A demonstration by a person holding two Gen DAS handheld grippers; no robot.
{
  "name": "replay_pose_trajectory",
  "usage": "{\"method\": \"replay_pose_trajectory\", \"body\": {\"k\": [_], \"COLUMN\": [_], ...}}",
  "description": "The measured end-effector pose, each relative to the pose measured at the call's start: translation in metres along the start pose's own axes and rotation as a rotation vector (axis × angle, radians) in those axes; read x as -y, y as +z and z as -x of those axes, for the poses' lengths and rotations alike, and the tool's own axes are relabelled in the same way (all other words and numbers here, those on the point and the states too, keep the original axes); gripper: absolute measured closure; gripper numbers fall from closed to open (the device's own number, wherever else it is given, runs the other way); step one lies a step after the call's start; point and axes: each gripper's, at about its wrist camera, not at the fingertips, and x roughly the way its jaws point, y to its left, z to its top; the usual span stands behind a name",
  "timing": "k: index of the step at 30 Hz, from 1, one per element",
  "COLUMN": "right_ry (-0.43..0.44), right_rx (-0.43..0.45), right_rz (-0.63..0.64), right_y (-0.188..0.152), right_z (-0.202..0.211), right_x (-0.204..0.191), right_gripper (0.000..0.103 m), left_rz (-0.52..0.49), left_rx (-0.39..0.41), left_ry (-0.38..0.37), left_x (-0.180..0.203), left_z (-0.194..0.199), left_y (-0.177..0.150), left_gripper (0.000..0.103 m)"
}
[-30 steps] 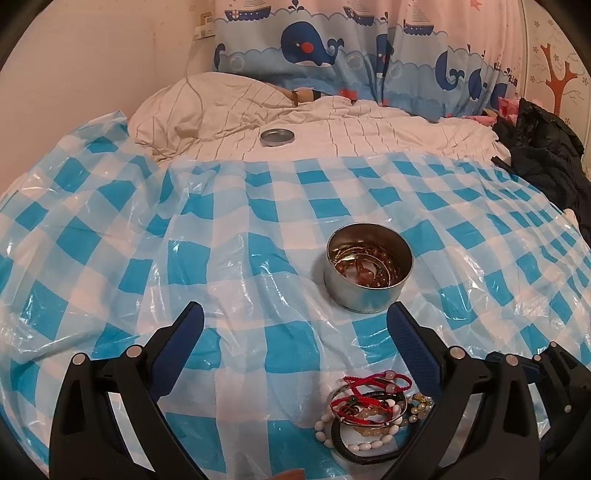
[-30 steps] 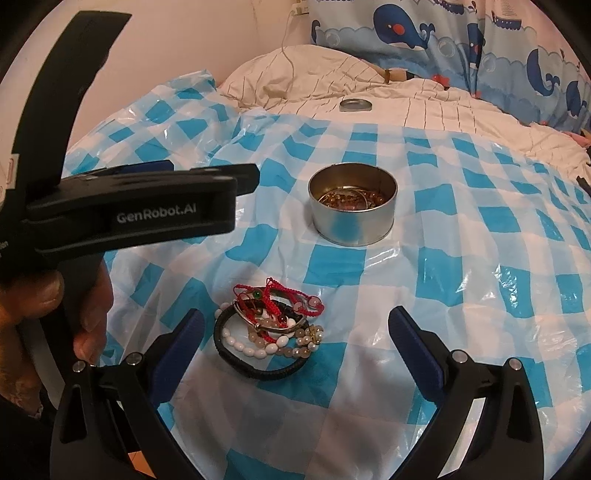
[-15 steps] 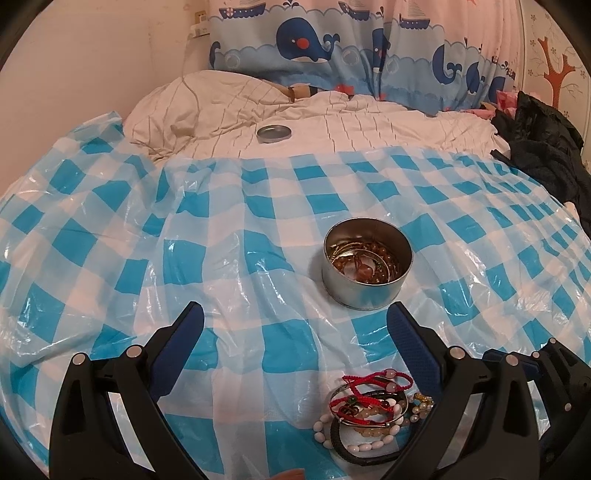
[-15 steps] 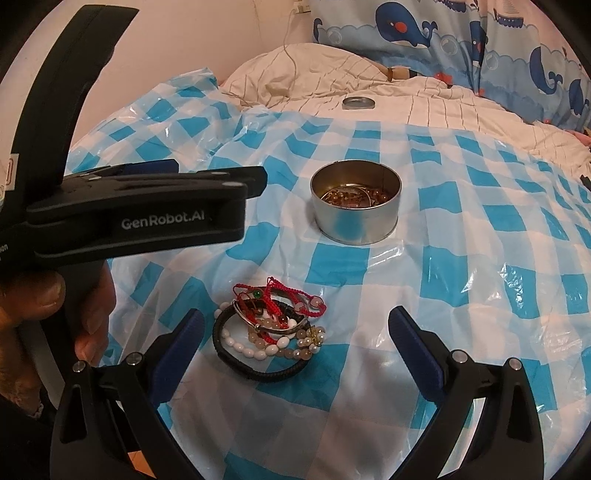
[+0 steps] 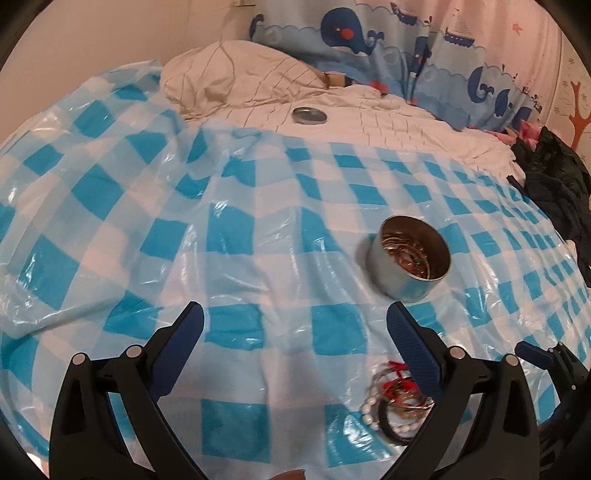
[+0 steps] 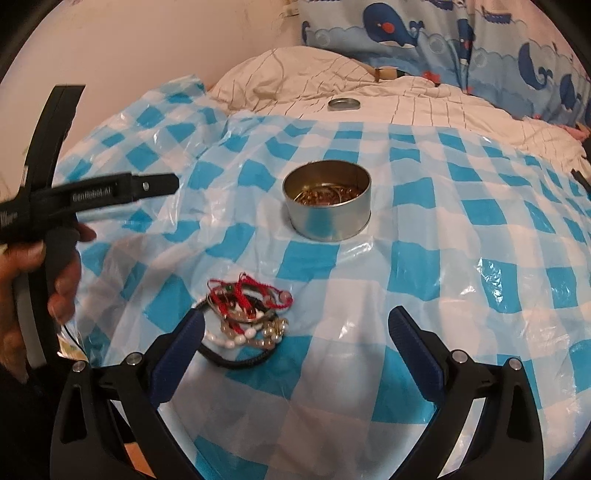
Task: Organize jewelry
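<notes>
A pile of bracelets [image 6: 247,317], red cord, white beads and a black band, lies on the blue-checked plastic sheet [image 6: 424,258]. It sits just ahead of my right gripper's left finger. My right gripper [image 6: 295,328] is open and empty. A round metal tin [image 6: 327,201] with gold bangles inside stands beyond the pile. In the left wrist view the pile [image 5: 391,398] is partly hidden by the right finger, and the tin [image 5: 408,262] is at right. My left gripper [image 5: 295,328] is open and empty, left of the pile.
The tin's lid [image 6: 343,104] lies on the white striped bedding [image 6: 314,77] at the back. A whale-print pillow [image 6: 443,33] leans on the wall. Dark clothing [image 5: 557,184] is heaped at the right edge of the bed.
My left gripper has swung to the left and away from the pile, so tin and bracelets now sit to its right. My right gripper has moved closer to the bracelets.
</notes>
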Motion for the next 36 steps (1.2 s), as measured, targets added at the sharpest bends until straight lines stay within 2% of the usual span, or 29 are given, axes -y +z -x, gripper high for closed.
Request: {"method": "replay_pose_trajectory", "body": {"k": [4, 9, 15, 19, 23, 25, 27, 30, 32, 33, 36], "right_ry": [0.005, 0.037, 0.022, 0.038, 0.01, 0.011, 0.054, 0.147, 0.193, 0.198, 0.214], "right_rx": [-0.003, -0.04, -0.048, -0.052, -0.055, -0.072, -0.087, -0.098, -0.093, -0.086, -0.064], "right_rz": [0.036, 0.012, 0.088, 0.073, 0.041, 0.003, -0.065, -0.202, -0.297, -0.325, -0.4], "right_y": [-0.002, -0.004, -0.002, 0.002, 0.006, 0.008, 0.01, 0.013, 0.013, 0.014, 0.014], "right_z": [-0.005, -0.023, -0.038, -0.046, -0.053, -0.059, -0.063, -0.064, -0.062, -0.059, -0.051], "right_x": [-0.008, -0.01, -0.029, -0.031, -0.024, -0.017, -0.005, 0.018, 0.036, 0.042, 0.06], "right_gripper": [0.008, 0.008, 0.008, 0.008, 0.008, 0.008, 0.008, 0.009, 0.009, 0.009, 0.009], "left_rz": [0.005, 0.005, 0.015, 0.017, 0.012, 0.013, 0.018, 0.013, 0.002, -0.009, -0.085], "left_rx": [-0.018, -0.025, -0.026, -0.025, -0.04, -0.059, -0.088, -0.18, -0.22, -0.228, -0.221], "left_ry": [-0.015, -0.025, -0.016, -0.02, -0.038, -0.067, -0.116, -0.261, -0.329, -0.344, -0.31], "left_x": [-0.003, -0.002, -0.003, -0.004, -0.005, -0.005, -0.004, 0.006, 0.014, 0.019, 0.036], "left_z": [-0.003, -0.004, -0.005, -0.005, -0.008, -0.012, -0.016, -0.03, -0.036, -0.037, -0.042], "left_y": [-0.001, 0.0, 0.0, 0.001, 0.001, 0.001, 0.0, -0.007, -0.013, -0.016, -0.026], "left_gripper": [0.008, 0.008, 0.008, 0.008, 0.008, 0.008, 0.008, 0.008, 0.008, 0.008, 0.009]}}
